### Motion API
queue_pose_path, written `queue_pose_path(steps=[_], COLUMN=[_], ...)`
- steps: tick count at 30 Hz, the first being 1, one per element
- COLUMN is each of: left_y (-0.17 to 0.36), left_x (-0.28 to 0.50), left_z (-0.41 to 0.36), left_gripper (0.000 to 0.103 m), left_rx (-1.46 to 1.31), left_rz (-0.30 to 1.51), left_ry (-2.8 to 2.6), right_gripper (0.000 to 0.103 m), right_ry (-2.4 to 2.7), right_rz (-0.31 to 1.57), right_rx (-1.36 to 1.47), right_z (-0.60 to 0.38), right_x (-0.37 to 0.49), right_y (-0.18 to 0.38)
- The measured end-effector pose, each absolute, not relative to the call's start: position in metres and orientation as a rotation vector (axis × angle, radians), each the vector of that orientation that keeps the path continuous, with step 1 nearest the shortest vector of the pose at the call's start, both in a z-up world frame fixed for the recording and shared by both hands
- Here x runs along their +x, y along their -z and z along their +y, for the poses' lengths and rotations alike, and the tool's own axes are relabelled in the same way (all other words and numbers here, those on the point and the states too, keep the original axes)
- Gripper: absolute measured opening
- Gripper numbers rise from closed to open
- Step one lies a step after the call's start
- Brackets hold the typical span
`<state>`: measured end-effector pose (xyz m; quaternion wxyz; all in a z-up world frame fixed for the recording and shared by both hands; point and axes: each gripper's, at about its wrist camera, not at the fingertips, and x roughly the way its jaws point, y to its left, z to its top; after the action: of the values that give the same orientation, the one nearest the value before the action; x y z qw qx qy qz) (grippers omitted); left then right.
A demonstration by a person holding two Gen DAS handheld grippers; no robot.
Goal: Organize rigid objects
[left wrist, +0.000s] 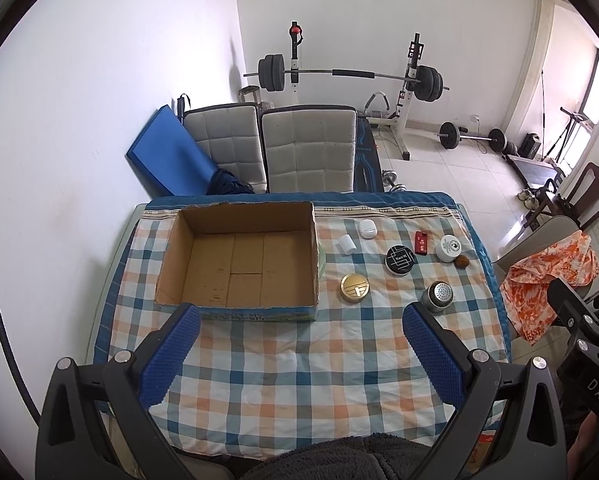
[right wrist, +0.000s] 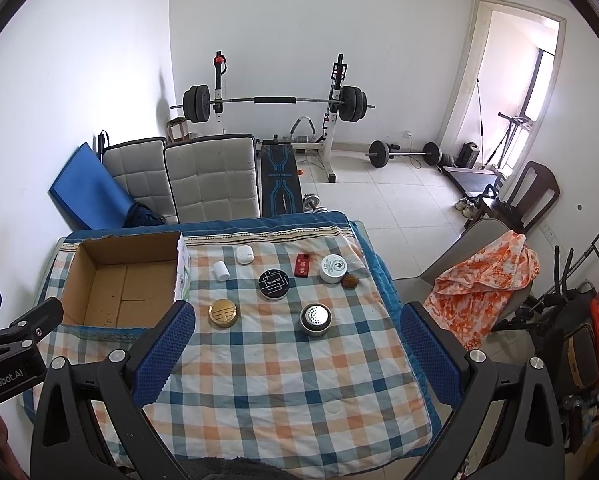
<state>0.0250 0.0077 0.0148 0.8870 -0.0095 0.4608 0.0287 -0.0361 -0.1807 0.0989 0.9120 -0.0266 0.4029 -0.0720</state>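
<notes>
Desk under a checked blue, orange and white cloth (left wrist: 299, 360). Open brown cardboard box (left wrist: 235, 264), empty, sits on the left half. All the small rigid items lie to its right, none yet boxed.

Items, near to far: round gold-lidded tin (left wrist: 354, 288) just beside the box's right wall; steel shaker with perforated top (left wrist: 439, 296) further right; black round tin with white line pattern (left wrist: 400, 260); white squat jar with printed lid (left wrist: 449, 248) with a small brown nut-like object (left wrist: 462, 261) touching or nearly touching it; small red rectangular case (left wrist: 420, 242); short white cylinder (left wrist: 346, 245); white rounded earbud-style case (left wrist: 366, 228) at the far edge.

Left gripper (left wrist: 299, 356): jaws spread wide, nothing held, hovering over bare cloth at the near edge. Box lies ahead and left of it; gold tin ahead, slightly right.

Right gripper (right wrist: 297, 354): jaws likewise wide apart, empty, touching nothing. Steel shaker (right wrist: 315, 319) sits almost dead ahead between the finger lines; gold tin (right wrist: 223, 312) ahead-left.

Judgement: right hand is nearer the items, shaker or gold tin likeliest first pick. Both are round, so no long axis to align with; carry goes leftward to the box.
</notes>
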Motion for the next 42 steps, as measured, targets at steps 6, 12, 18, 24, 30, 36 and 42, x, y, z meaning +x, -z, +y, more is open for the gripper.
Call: queue_pose_path(steps=[6,12,18,24,30,36,42], left_y=[-0.016,-0.016,-0.015,0.003,0.063,0.145,0.246], left_x=[0.021,0.019,0.018,0.045,0.112,0.189,0.256], left_z=[0.007,0.006,0.007,-0.008,-0.044,-0.080,-0.113], left_gripper=[0.103,0.103,0.103,0.103,0.103,0.103,0.103], left_rx=[-0.013,-0.010,-0.010,-0.015,0.021,0.048,0.133], left_rz=[0.934,0.929,0.931,1.001,1.149,1.312,1.486], left_ry=[-0.068,-0.071,-0.067,-0.031,0.008,0.036,0.043], right_gripper=[0.103,0.103,0.103,0.103,0.103,0.103,0.103], right_ry=[0.147,0.153,0.147,0.161,0.211,0.238,0.238], right_rz=[0.818,0.803,0.820,0.911,1.050,1.198,1.360], right_rx=[-0.059,-0.067,-0.056,-0.001,0.047,0.048,0.069], right_z=[-0.181,-0.181,-0.184,-0.206,-0.246,-0.282,-0.308], right_x=[-0.034,-0.034,-0.033,-0.013,0.035,0.105,0.173], right_y=[-0.101,-0.103,-0.100,-0.073,-0.021,0.062,0.163])
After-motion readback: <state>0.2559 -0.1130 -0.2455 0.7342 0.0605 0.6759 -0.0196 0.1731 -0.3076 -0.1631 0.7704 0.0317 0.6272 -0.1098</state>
